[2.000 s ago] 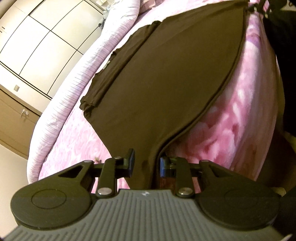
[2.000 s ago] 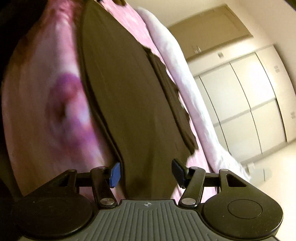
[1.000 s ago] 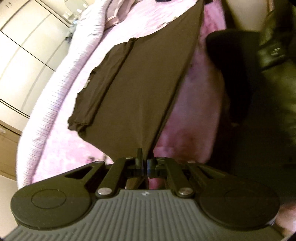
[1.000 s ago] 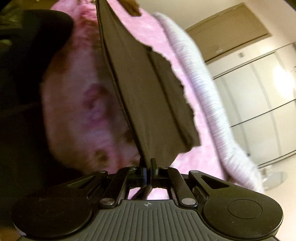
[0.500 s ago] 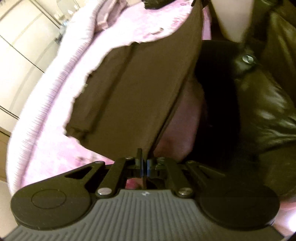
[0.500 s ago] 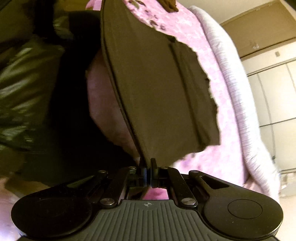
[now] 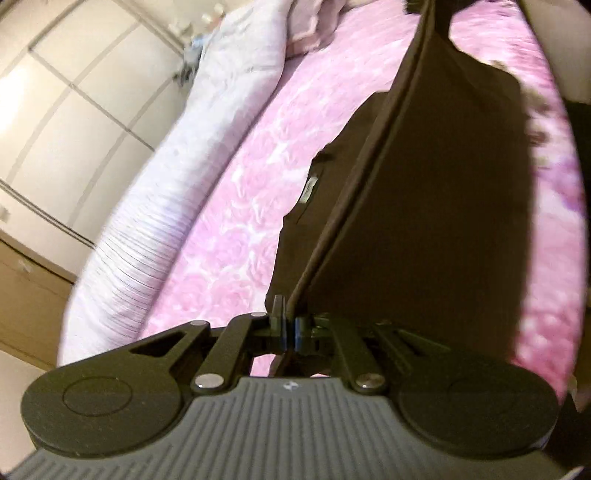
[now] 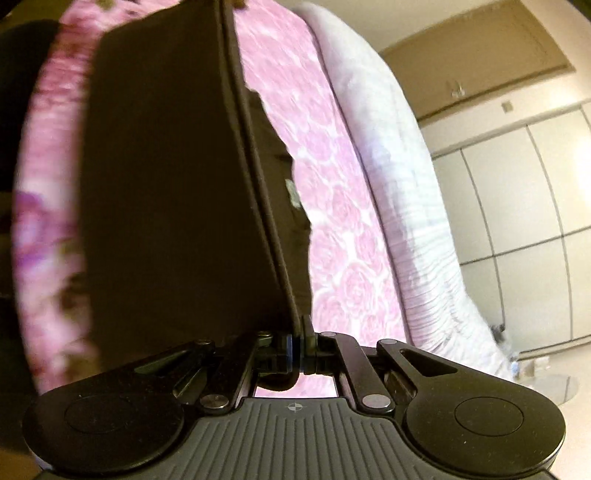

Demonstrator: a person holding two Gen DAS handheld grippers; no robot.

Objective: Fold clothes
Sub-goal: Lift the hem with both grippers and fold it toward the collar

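A dark brown garment (image 7: 424,206) lies partly on the pink rose-patterned bed, its near hem lifted into the air as a taut sheet. My left gripper (image 7: 287,326) is shut on one corner of that hem. In the right wrist view the same brown garment (image 8: 173,192) stretches up from my right gripper (image 8: 297,345), which is shut on the other corner. The hem runs as a straight seam away from each gripper. A small white label (image 7: 309,188) shows on the lower layer still resting on the bed; the label (image 8: 293,192) also appears in the right wrist view.
The pink bedspread (image 7: 236,221) spreads under the garment. A pale lilac ribbed duvet (image 7: 147,206) is rolled along the bed's far side, with pillows (image 7: 306,29) at the head. White wardrobe doors (image 8: 517,199) and a tan cabinet (image 7: 26,291) stand beyond.
Both grippers, open around the hem two seconds ago, closed on it and lifted it. The raised hem has swung over the bed, hiding the dark jacket seen half a second ago.
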